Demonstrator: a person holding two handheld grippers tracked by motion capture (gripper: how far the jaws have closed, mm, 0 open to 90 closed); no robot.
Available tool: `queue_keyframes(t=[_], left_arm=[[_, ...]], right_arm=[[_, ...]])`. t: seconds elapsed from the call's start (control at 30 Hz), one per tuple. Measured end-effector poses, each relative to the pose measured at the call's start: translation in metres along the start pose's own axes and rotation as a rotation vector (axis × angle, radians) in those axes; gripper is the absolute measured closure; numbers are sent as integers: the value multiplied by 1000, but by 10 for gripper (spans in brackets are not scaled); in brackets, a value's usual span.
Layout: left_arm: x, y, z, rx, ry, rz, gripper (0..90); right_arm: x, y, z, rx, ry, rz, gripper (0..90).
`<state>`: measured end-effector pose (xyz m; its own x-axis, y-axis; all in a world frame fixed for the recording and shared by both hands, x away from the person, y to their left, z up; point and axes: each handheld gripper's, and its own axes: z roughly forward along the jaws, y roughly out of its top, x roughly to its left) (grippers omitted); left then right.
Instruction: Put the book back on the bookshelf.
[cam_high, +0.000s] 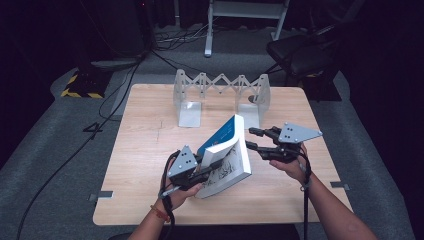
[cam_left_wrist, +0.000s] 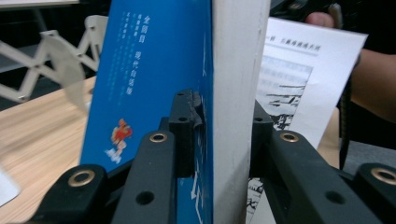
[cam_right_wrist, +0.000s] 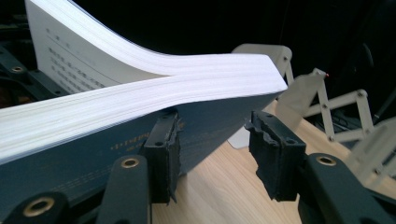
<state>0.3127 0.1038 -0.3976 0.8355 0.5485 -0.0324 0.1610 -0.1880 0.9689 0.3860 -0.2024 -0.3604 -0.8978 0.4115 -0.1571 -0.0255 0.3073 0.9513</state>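
While the left tool (cam_high: 200, 172) pinches the thick book (cam_high: 227, 155) tilted above the tabletop (cam_high: 145, 150) centre, the right tool (cam_high: 252, 139), spread and empty at its three o'clock, seems ready for carrying it toward the twelve-o'clock rack (cam_high: 220, 95).

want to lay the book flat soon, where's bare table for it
The table is bare along its left side, left of the left tongs, and along the near edge. The back middle is crowded by the folding rack; the book and right tongs take up the centre right.
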Motion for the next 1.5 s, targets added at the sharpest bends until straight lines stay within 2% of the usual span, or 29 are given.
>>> queue_keyframes(t=[0.13,0.23,0.3,0.33,0.37,0.4,0.43,0.5,0.6,0.7,0.83,0.87,0.9,0.97,1.07,1.1,1.13,1.17,1.2,1.33,1.47,1.5], left_arm=[[2,-7,-17,-9,40,-16,721],[3,-10,-25,0,74,-8,707],[4,-16,-32,34,91,-5,680],[4,-16,-32,34,91,-5,668],[5,-22,-33,79,104,4,660],[5,-22,-33,79,104,4,651],[6,-30,-34,109,105,-7,648],[8,-34,-34,133,109,-15,645],[9,-43,-31,192,113,0,634],[13,-50,-28,203,100,-24,639],[16,-52,-25,172,60,-51,678],[17,-52,-23,166,47,-60,687],[21,-52,-20,153,10,-76,697],[23,-51,-16,147,-19,-84,706],[23,-48,-2,143,-53,-92,704],[23,-48,-2,143,-53,-92,703],[23,-48,9,131,-71,-108,703],[23,-48,9,131,-71,-108,704],[22,-44,21,135,-84,-95,704],[18,-37,41,145,-112,-79,700],[13,-32,64,145,-157,-83,700],[13,-32,64,145,-157,-83,699]], right_arm=[[8,8,7,-2,3,-20,533],[16,13,17,7,38,-26,515],[23,12,27,37,55,-38,501],[27,12,32,39,72,-34,499],[29,12,34,42,79,-32,499],[30,11,36,44,82,-31,499],[32,10,40,49,87,-29,493],[34,8,46,66,99,-30,483],[36,1,56,87,106,-14,466],[36,-4,60,82,115,17,454],[34,-8,63,72,119,39,450],[34,-10,62,65,119,42,448],[33,-12,59,58,111,31,447],[31,-14,56,51,110,36,447],[25,-18,48,45,84,39,453],[23,-19,46,42,74,45,452],[19,-20,41,39,65,50,454],[19,-20,41,39,65,50,454],[15,-23,33,40,50,61,457],[7,-29,14,47,12,59,458],[1,-35,-6,45,-26,57,458],[1,-35,-6,45,-26,57,458]])
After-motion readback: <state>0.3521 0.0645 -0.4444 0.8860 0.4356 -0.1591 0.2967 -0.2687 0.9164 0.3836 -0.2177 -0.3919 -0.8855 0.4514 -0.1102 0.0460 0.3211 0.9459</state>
